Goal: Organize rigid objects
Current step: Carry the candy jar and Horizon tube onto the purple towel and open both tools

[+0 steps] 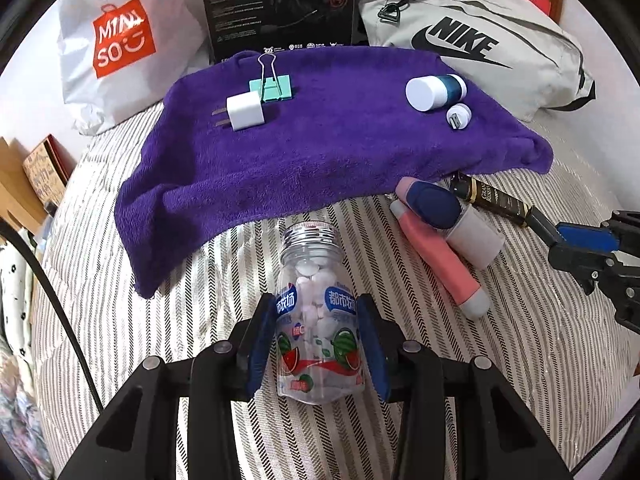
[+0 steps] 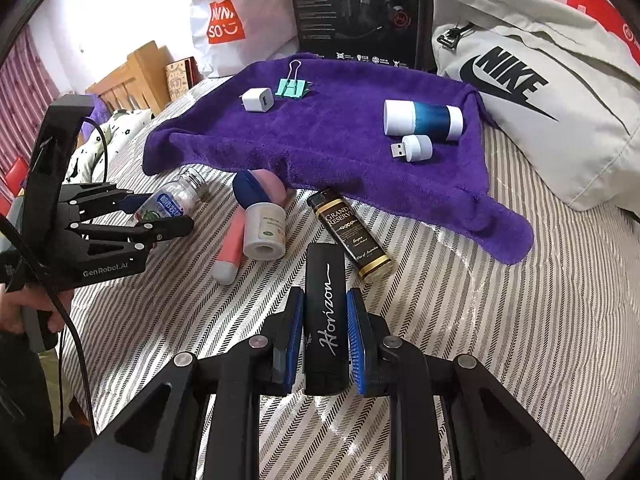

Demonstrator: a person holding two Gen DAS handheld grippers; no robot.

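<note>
While the left gripper [image 1: 318, 336] is clamping the clear plastic candy bottle [image 1: 316, 312] near the purple towel's [image 1: 320, 152] front edge and the right gripper [image 2: 324, 340] is pinching the black Horizon case [image 2: 325, 312], either smooth item is risking slipping onto the striped bedcover [image 2: 480, 320].

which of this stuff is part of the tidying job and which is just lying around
Part of the job:
- candy bottle in the left gripper
- black Horizon case in the right gripper
- purple towel holding the charger plug, binder clip, blue-and-white jar, USB light

Lying about:
- Miniso bag
- Nike bag
- black box
</note>
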